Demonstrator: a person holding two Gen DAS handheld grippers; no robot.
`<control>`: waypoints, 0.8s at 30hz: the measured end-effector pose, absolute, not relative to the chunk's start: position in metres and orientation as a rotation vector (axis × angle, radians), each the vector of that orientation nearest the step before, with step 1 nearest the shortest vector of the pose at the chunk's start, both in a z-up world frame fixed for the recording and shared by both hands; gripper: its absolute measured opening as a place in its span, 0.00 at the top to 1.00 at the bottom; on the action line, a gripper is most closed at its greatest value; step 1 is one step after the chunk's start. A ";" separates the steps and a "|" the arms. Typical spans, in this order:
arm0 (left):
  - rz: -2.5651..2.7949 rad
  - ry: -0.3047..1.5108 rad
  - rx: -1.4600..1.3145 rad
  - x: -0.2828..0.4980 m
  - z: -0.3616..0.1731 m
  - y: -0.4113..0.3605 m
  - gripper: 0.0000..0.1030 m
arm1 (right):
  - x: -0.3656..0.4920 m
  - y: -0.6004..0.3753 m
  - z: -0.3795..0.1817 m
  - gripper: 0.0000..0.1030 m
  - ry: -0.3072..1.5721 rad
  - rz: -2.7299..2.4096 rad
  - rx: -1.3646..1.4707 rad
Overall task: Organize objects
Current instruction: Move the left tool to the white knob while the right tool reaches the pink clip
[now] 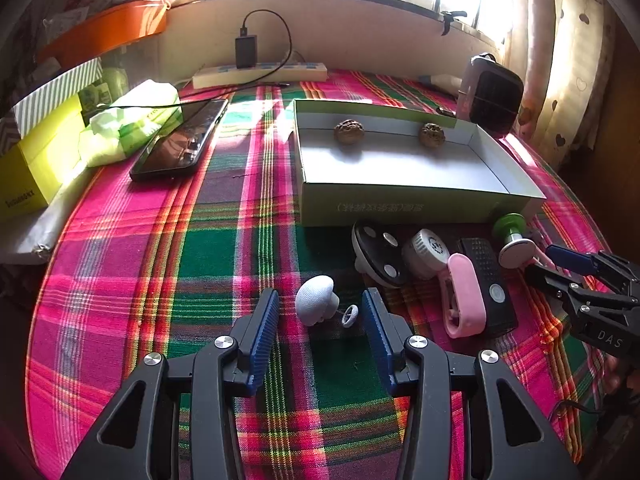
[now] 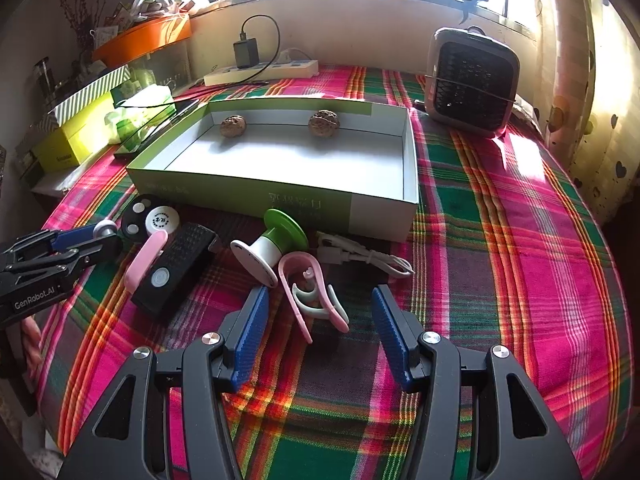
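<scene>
Two walnuts, the left walnut (image 1: pixel 349 131) and the right walnut (image 1: pixel 431 134), are all that sit in the shallow cardboard box (image 1: pixel 420 204) so far, both against its far wall; I judge the sorting barely begun, since the rest of the clutter lies outside on the plaid cloth (image 1: pixel 224 248).

Taking the box as landmark and going left to right: well in front of its near-left corner lies a pale blue mushroom-shaped piece (image 1: pixel 316 300), matte and finely textured, with a small ring-like part (image 1: pixel 350 315) just beside it. The left gripper (image 1: pixel 320 312) stands with its ribbed blue pads apart on either side of this piece, not pressing it. Just before the box's near wall sit a black disc with white dots (image 1: pixel 378 254), a round white perforated puck (image 1: pixel 426 252), a glossy pink clip (image 1: pixel 464 296) lying against a black rectangular device (image 1: pixel 490 280) with a dotted grille, and a green-and-white spool-shaped item (image 2: pixel 276 240). Nearer the box's right end rests a coiled white cable (image 2: pixel 360 258). In front of the spool lies a soft pink U-shaped clip (image 2: pixel 308 296), with pale, perhaps mint, curved strips inside. The right gripper (image 2: pixel 316 320) brackets it, pads apart, holding nothing.
</scene>
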State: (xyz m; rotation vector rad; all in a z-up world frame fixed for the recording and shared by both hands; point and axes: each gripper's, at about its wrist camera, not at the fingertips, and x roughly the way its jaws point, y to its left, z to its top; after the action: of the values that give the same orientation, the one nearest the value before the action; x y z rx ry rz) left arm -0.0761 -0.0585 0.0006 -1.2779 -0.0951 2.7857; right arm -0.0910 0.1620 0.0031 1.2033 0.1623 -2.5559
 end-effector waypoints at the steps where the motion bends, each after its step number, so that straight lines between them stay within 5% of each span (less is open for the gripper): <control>1: 2.787 -0.094 -1.280 -0.077 0.001 -0.058 0.59 | -0.092 0.162 0.002 0.47 0.164 -2.550 1.209; 15: 2.787 -0.088 -1.283 -0.080 0.000 -0.058 0.60 | -0.097 0.161 0.001 0.48 0.194 -2.544 1.224; 24: 2.780 -0.098 -1.274 -0.081 0.000 -0.060 0.72 | -0.097 0.162 0.002 0.63 0.187 -2.550 1.218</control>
State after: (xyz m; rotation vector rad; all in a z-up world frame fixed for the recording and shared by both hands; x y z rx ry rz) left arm -0.0805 -0.0602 0.0000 -1.2745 -0.0980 2.7797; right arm -0.0967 0.1615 0.0018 1.2177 0.1867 -2.5496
